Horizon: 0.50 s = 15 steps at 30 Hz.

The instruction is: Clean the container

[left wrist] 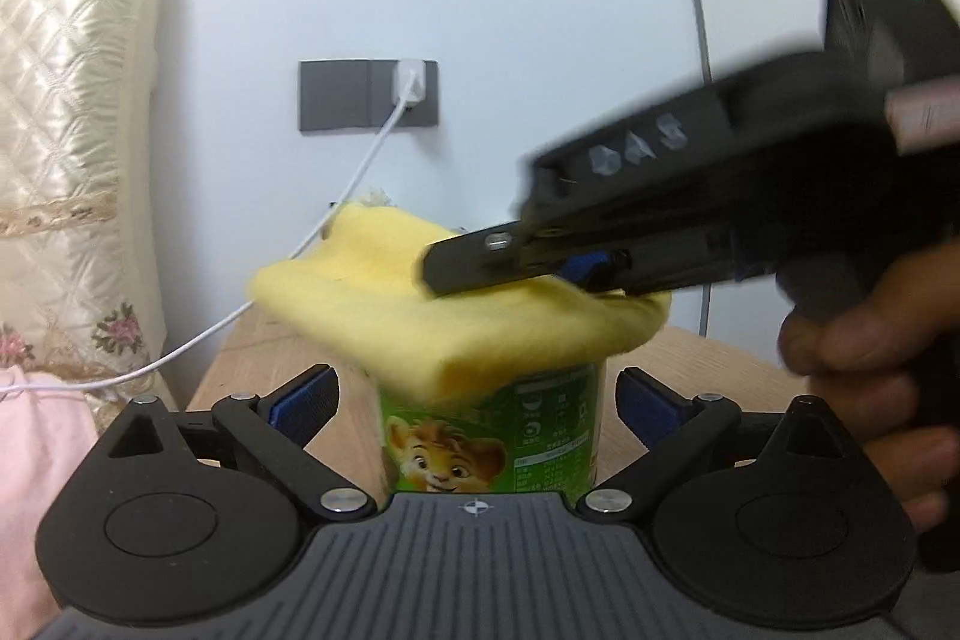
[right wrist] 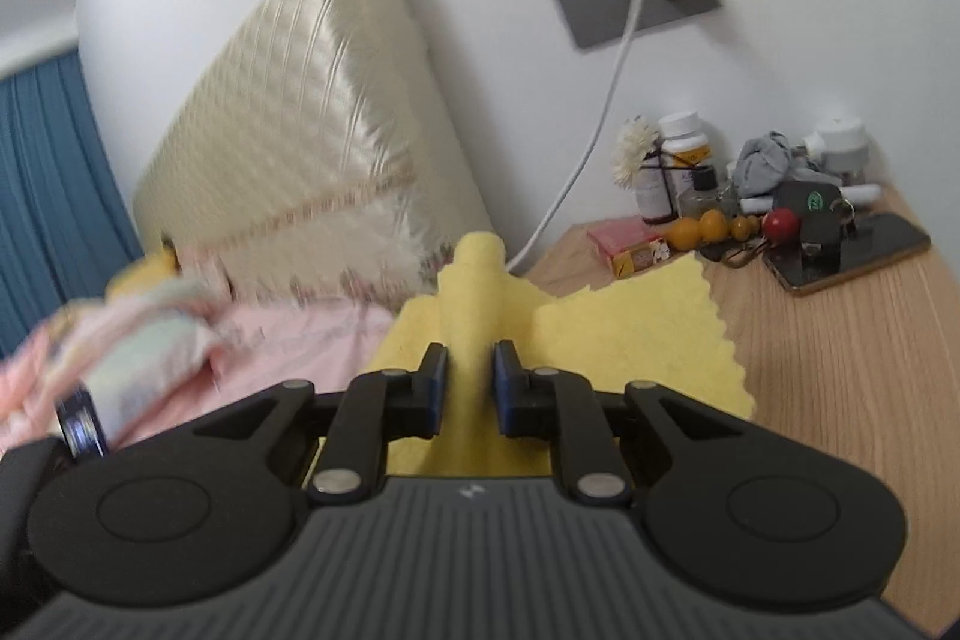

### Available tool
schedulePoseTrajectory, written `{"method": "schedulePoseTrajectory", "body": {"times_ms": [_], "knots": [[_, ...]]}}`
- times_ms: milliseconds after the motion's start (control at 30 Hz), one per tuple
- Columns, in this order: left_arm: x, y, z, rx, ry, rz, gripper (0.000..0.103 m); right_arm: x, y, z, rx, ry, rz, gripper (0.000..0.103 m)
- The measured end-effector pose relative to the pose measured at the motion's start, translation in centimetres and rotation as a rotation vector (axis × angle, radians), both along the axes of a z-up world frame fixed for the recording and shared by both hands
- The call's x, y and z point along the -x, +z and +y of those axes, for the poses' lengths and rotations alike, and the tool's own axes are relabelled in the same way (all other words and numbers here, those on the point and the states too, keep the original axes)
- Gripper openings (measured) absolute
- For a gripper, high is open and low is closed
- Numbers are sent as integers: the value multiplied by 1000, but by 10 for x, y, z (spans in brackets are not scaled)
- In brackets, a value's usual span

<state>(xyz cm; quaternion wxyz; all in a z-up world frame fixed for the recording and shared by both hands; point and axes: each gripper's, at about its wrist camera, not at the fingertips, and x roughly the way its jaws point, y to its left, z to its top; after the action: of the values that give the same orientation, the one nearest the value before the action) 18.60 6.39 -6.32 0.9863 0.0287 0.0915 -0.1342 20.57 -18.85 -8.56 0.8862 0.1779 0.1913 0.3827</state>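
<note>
Atop green can (left wrist: 489,430), yellow cloth (left wrist: 420,316) (overhanging rim), right claw (right wrist: 470,376) pinching

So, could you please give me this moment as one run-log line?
step: wiping container top | left gripper: open around green container, not gripping | right gripper: shut on yellow cloth | cloth: draped over container top

yellow cloth (left wrist: 420,316) hides the green can's (left wrist: 492,436) top.
</note>
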Motion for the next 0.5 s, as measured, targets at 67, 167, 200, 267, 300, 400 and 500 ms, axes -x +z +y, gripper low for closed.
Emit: {"method": "schedulePoseTrajectory", "body": {"times_ms": [67, 167, 200, 267, 300, 400, 500], "knots": [[3, 7, 13, 34, 17, 2, 100, 1, 0, -15, -76, -33, -20, 17], [5, 20, 35, 111, 31, 2, 100, 7, 2, -43, -165, -108, -62, 18], [-2, 25, 39, 142, 31, 3, 100, 8, 0, -54, -197, -137, -56, 18], [-14, 32, 46, 208, 29, 18, 100, 6, -13, -74, -291, -175, 8, 18], [-19, 31, 43, 240, 33, 35, 100, 5, -22, -83, -344, -181, 53, 18], [-37, 36, 43, 335, 48, 99, 100, 4, -43, -96, -469, -183, 169, 18], [4, 17, 14, 418, 49, 148, 99, 7, -56, -98, -552, -183, 228, 18]]}}
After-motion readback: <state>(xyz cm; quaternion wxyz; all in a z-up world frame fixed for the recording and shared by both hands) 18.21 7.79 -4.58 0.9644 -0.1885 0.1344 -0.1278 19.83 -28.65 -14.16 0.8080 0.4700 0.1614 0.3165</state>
